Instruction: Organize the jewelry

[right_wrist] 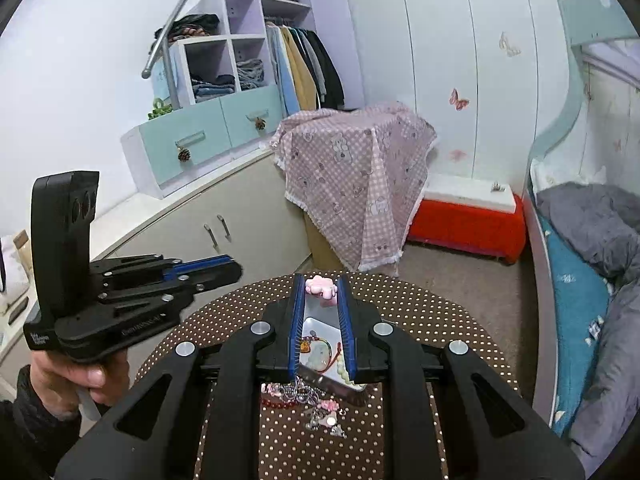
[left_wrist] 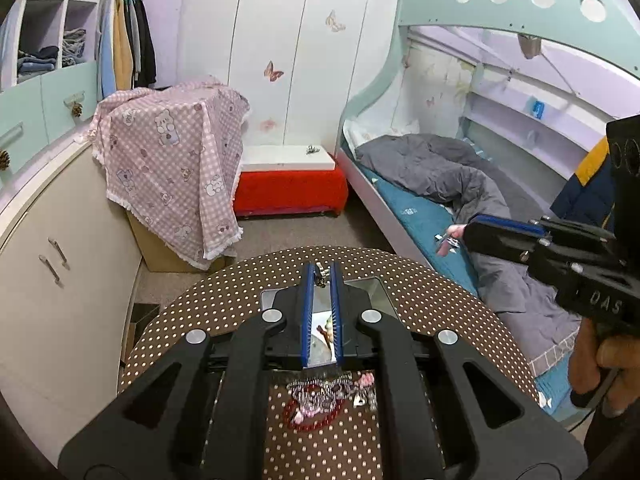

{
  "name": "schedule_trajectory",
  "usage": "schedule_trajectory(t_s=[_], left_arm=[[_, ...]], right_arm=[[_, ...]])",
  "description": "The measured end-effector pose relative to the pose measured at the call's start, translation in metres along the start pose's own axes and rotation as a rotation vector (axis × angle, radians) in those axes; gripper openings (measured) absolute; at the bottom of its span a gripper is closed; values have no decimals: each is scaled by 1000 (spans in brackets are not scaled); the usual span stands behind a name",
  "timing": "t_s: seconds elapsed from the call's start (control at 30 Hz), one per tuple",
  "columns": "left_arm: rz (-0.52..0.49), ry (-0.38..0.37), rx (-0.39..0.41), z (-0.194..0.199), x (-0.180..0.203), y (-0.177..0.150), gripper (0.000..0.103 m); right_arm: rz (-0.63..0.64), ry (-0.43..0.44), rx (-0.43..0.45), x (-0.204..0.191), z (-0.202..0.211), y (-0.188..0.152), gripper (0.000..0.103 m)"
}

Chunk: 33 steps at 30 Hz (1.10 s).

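My left gripper point(left_wrist: 321, 273) is shut on a small silver jewelry piece point(left_wrist: 319, 273) held above a round table with a brown polka-dot cloth point(left_wrist: 424, 304). My right gripper point(right_wrist: 321, 285) is shut on a pink flower-shaped piece point(right_wrist: 321, 286), also above the table point(right_wrist: 420, 312). A silver tray point(right_wrist: 320, 330) below holds a jade bangle, a red cord and beads. A pile of loose jewelry point(left_wrist: 328, 398) with a red bead bracelet lies on the cloth near me; it also shows in the right wrist view point(right_wrist: 308, 400). The right gripper appears in the left view point(left_wrist: 452, 238), the left gripper in the right view point(right_wrist: 236, 268).
A bunk bed with a grey quilt point(left_wrist: 460, 176) stands to the right. A box under a pink checked cloth point(left_wrist: 172, 152), a red bench with a white top point(left_wrist: 290, 184) and beige cabinets point(left_wrist: 60, 264) stand beyond and left of the table.
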<state>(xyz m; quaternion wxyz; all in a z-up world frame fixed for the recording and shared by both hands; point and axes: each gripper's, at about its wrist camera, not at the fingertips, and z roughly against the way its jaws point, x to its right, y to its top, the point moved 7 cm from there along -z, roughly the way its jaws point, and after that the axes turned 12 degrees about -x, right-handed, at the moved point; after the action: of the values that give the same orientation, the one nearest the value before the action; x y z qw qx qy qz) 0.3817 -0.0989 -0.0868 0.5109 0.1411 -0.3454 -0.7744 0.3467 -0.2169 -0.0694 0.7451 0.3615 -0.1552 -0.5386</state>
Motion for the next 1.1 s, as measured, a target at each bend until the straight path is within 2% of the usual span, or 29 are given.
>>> schedule_trajectory(t_s=[0.3, 0.33, 0.37, 0.4, 0.43, 0.47, 0.5, 0.7, 1.1], left_arm=[[23, 12, -71, -36, -8, 9, 10], [25, 27, -82, -39, -10, 10, 23], [33, 50, -89, -42, -13, 10, 43], [50, 70, -76, -40, -18, 11, 87], [74, 114, -31, -34, -25, 12, 94], [80, 117, -13, -31, -28, 12, 95], [88, 106, -14, -30, -31, 11, 96], [126, 168, 5, -14, -46, 3, 96], [143, 233, 123, 40, -53, -4, 96]], right_arm=[[-83, 52, -66, 15, -43, 9, 16], [-94, 55, -75, 17, -47, 9, 17], [-107, 56, -79, 20, -50, 9, 21], [-123, 55, -80, 23, -51, 9, 36], [-149, 49, -71, 29, -51, 9, 52], [-172, 44, -57, 34, -49, 8, 70], [-188, 35, -33, 38, -45, 7, 95], [-222, 23, 4, 44, -33, 3, 96], [-171, -18, 45, 25, -7, 8, 96]])
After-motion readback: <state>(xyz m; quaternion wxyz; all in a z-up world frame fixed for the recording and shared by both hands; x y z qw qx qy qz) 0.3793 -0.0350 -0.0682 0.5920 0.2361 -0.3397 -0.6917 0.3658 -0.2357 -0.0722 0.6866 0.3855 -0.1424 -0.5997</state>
